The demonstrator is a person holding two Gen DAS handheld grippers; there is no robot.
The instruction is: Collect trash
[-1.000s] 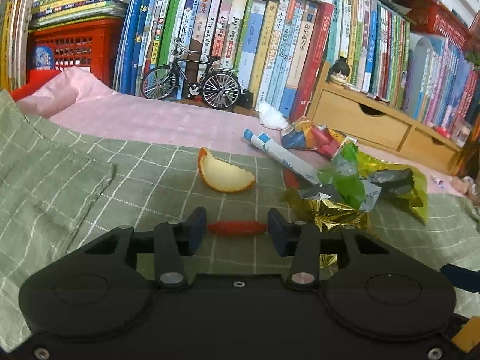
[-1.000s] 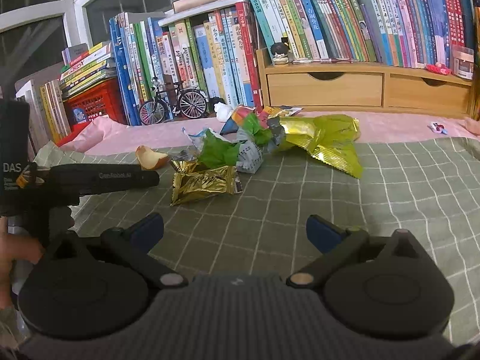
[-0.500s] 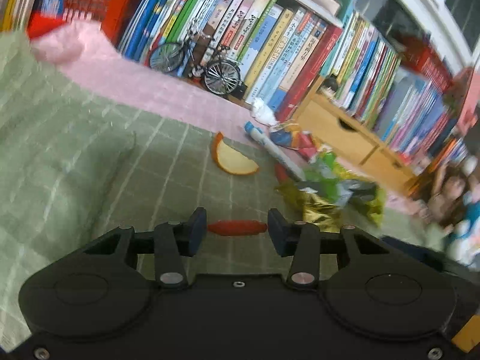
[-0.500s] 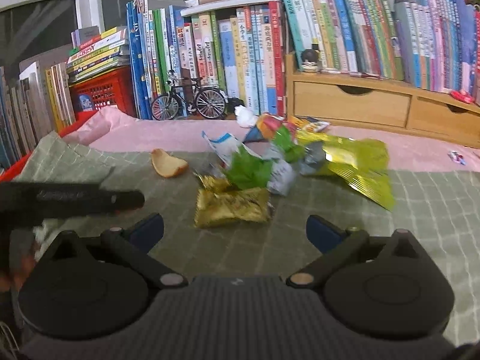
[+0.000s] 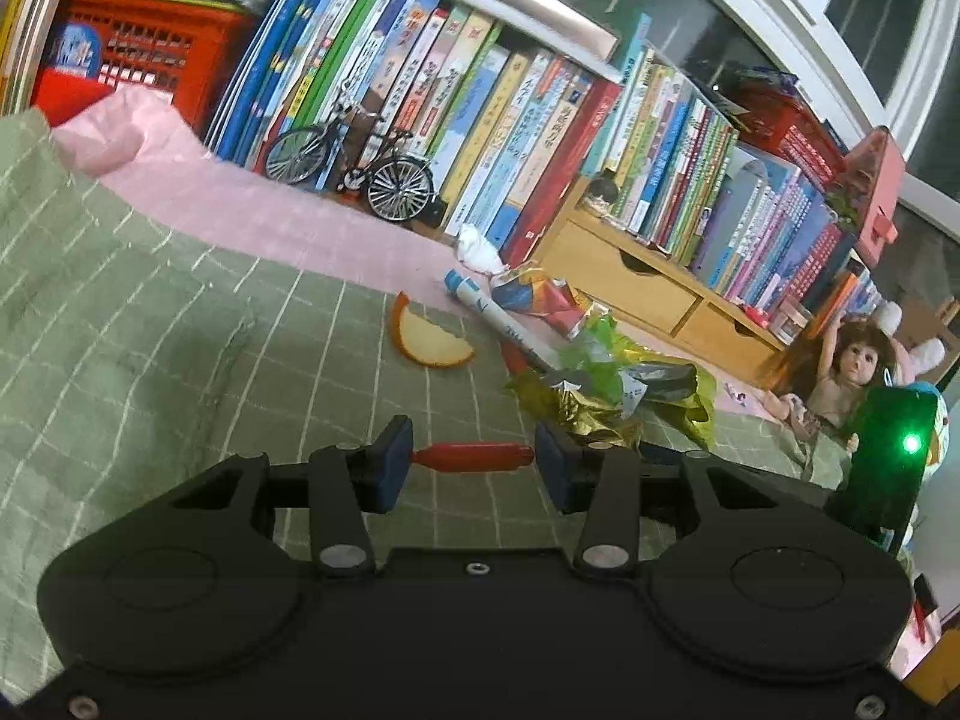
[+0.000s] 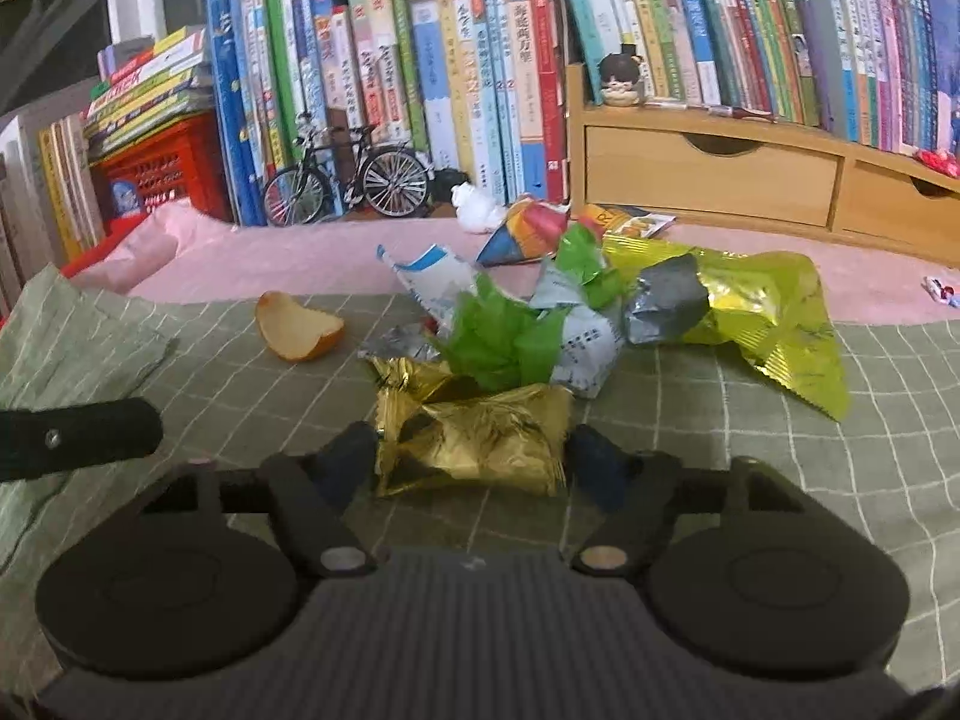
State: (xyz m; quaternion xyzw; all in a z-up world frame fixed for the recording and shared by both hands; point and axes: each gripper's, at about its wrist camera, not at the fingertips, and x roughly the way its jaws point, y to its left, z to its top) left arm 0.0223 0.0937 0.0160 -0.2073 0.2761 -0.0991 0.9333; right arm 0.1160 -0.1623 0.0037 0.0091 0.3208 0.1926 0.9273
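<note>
Behind the trash pile a row of books (image 6: 420, 78), a model bicycle (image 6: 348, 180) and a wooden drawer unit (image 6: 720, 174) line the pink cloth (image 6: 312, 258); an orange peel (image 6: 298, 330) lies apart on the green checked cloth (image 6: 840, 468). The left gripper (image 5: 474, 459) clamps a red sausage-shaped piece (image 5: 477, 457) end to end. The right gripper (image 6: 471, 459) has advanced from open cloth to the pile, and its jaws, just closing, flank the gold wrapper (image 6: 474, 438), pads at its ends.
</note>
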